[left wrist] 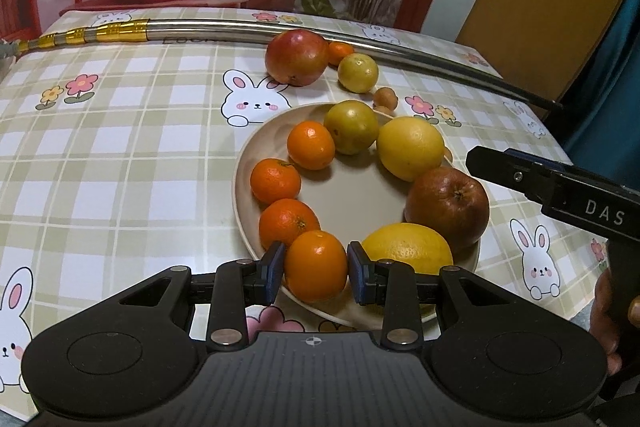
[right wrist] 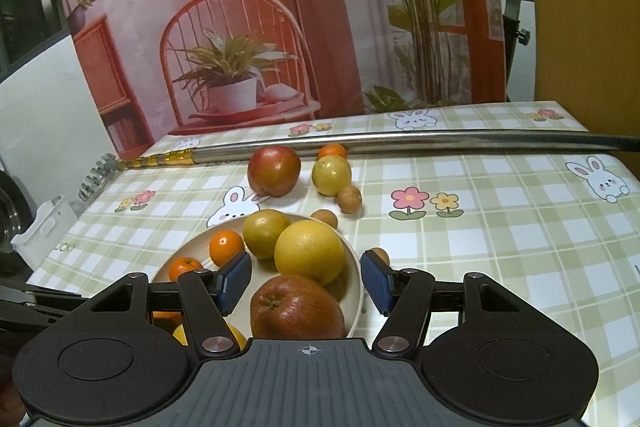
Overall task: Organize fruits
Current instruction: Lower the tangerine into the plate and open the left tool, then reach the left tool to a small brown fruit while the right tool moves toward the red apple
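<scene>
Left claw [left wrist: 316, 269] clamps orange [left wrist: 316, 265] at plate [left wrist: 262, 137] near rim, filling ring gap beside lemon [left wrist: 408, 247]. Right claw [right wrist: 306, 279] spread wide, empty, above apple [right wrist: 297, 307]. Loose fruit far on desk [left wrist: 120, 147].

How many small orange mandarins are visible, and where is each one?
5. Four lie on the plate: three along its left rim, one between the left tool fingers. One sits by the metal pole. Others may be hidden.
</scene>
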The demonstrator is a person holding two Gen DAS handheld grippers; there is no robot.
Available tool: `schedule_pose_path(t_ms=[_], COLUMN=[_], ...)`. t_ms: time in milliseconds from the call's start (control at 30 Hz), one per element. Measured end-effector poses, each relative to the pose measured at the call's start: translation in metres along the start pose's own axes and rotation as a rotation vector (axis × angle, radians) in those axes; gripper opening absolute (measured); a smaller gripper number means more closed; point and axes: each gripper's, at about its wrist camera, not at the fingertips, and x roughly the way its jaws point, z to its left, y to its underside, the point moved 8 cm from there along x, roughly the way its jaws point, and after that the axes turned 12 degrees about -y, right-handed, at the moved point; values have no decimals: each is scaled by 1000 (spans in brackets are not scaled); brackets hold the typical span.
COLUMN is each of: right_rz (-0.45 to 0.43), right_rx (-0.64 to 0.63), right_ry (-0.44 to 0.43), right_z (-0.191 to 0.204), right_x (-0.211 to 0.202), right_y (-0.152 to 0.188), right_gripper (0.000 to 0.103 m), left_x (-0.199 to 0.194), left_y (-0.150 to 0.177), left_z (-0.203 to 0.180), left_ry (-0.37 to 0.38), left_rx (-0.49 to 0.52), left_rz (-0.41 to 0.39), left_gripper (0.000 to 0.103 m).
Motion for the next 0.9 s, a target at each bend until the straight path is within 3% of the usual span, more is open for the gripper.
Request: schedule_pose_path(t_ms=[200,900], right_rz=[0,-1], right_rx=[0,9], right_ry=[0,4], right_z=[-1,-2], right_x=[-1,-4], right_y=[0,1], right_gripper=[57,57], left_x=[-5,-15], left_y=[1,-7], left_z=[1,19], left_ry=[13,-53], left_rx=[-14,-98], left_rz=[-16,-73], left_gripper=[42,43])
